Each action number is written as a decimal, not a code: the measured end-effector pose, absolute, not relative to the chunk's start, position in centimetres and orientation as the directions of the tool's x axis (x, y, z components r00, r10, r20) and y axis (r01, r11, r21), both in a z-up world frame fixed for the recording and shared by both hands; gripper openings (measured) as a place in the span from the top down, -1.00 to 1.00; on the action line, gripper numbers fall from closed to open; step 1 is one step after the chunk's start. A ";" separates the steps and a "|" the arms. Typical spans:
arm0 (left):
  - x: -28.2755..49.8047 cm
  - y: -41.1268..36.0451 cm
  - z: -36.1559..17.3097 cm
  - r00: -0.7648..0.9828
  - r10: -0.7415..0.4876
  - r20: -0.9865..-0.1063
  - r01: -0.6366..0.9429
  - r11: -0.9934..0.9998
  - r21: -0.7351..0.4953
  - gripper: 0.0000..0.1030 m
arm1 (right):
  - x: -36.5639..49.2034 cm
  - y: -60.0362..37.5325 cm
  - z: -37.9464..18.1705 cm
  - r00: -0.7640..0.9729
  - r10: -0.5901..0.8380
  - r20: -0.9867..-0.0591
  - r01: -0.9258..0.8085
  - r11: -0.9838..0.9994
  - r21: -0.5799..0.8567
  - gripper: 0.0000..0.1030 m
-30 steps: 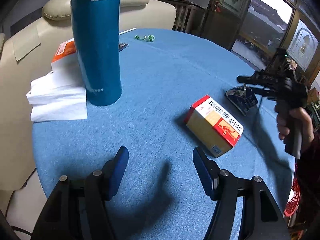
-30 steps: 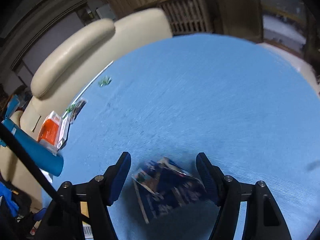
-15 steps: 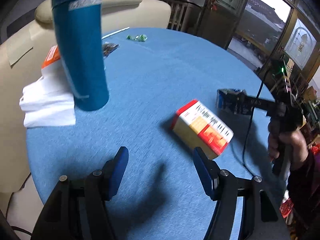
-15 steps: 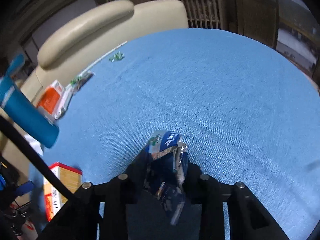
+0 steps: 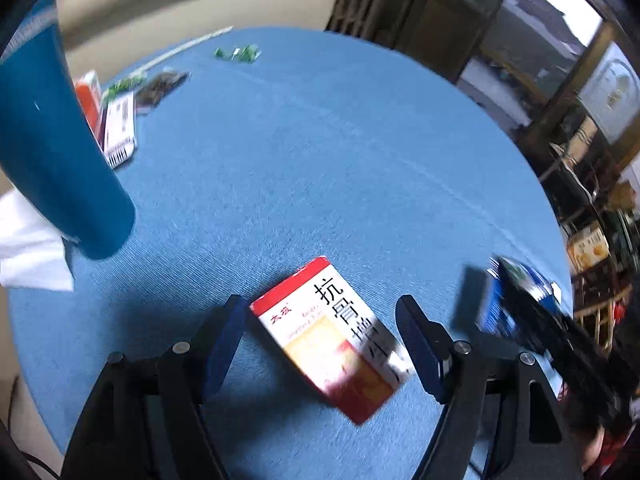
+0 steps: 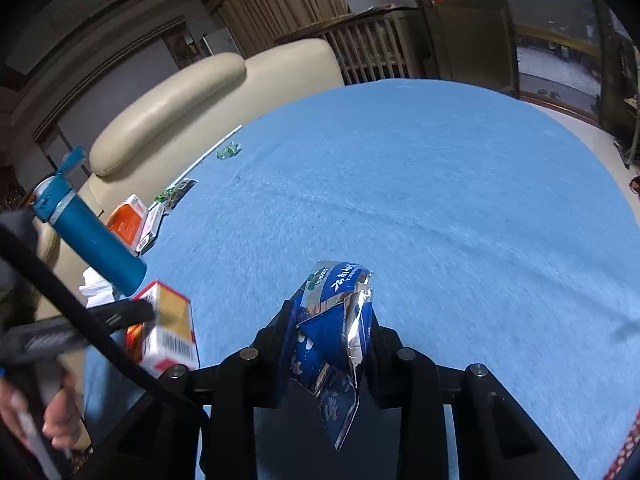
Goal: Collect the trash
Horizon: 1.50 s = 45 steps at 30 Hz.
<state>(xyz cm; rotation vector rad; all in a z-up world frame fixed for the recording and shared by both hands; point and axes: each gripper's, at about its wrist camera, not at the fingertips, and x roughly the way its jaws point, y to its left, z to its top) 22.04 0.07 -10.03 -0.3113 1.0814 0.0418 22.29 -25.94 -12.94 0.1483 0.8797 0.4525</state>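
1. At the bottom centre of the right wrist view, the right gripper (image 6: 330, 320) is clamped narrow on a crumpled blue foil snack wrapper (image 6: 334, 332). The wrapper is pinched upright between the pads and lifted clear of the round blue-clothed table (image 6: 440, 200). It should probably be carried off without loosening, since thin foil slips easily.

2. At the bottom centre of the left wrist view, the left gripper (image 5: 320, 332) has its jaws opening wide. A red, white and yellow cardboard medicine box (image 5: 332, 340) lies flat on the cloth between the blue pads, touched by neither.

3. The box lies skewed to the fingers. Doing this grasp well likely means turning the wrist so the pads meet its two long sides, lowering until the fingertips are near the cloth, then closing squarely to avoid pushing it away.

4. Further off, at the left edge, stands a tall teal insulated bottle (image 5: 56, 152) beside white tissue paper (image 5: 28, 256); keep the fingers clear of both.

5. Farthest, in the upper left, lie a small orange and white carton (image 5: 116, 128), a dark wrapper (image 5: 160, 86) and green scraps (image 5: 238, 53), apparently still to collect.
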 end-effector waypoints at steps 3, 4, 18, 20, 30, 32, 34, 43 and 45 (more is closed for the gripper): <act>22.5 0.2 -11.1 0.443 -0.120 -0.888 -0.215 0.948 -0.235 -0.50 | 20.9 -27.2 -12.9 0.558 0.447 -0.699 -0.309 0.894 0.325 0.37; 22.5 0.2 -11.4 0.439 -0.126 -0.890 -0.219 0.945 -0.242 -0.50 | 20.6 -27.5 -12.9 0.561 0.445 -0.698 -0.306 0.895 0.324 0.37; 20.0 -0.4 -11.4 0.457 -0.150 -0.877 -0.168 0.954 -0.250 0.09 | 16.9 -29.1 -11.9 0.583 0.448 -0.677 -0.295 0.894 0.337 0.37; 19.0 -0.9 -11.0 0.469 -0.138 -0.872 -0.153 0.960 -0.235 0.09 | 16.3 -29.1 -11.6 0.583 0.453 -0.674 -0.301 0.892 0.338 0.37; 14.8 -3.1 -7.2 0.542 -0.103 -0.834 -0.088 0.980 -0.179 0.09 | 13.1 -29.9 -9.9 0.600 0.462 -0.652 -0.317 0.887 0.336 0.37; 14.3 -4.0 -6.0 0.561 -0.090 -0.823 -0.073 0.985 -0.157 0.09 | 12.3 -30.2 -9.4 0.611 0.461 -0.643 -0.320 0.887 0.332 0.37; 13.5 -4.7 -5.0 0.584 -0.079 -0.808 -0.053 0.989 -0.135 0.09 | 11.5 -30.5 -8.8 0.622 0.458 -0.635 -0.324 0.889 0.324 0.37; 10.1 -7.7 -1.0 0.676 -0.031 -0.737 0.006 0.999 -0.037 0.09 | 8.4 -32.4 -6.9 0.658 0.451 -0.603 -0.321 0.892 0.317 0.37; 9.7 -8.0 -0.6 0.688 -0.025 -0.725 0.012 1.000 -0.023 0.09 | 7.9 -32.8 -6.5 0.665 0.447 -0.599 -0.317 0.895 0.316 0.37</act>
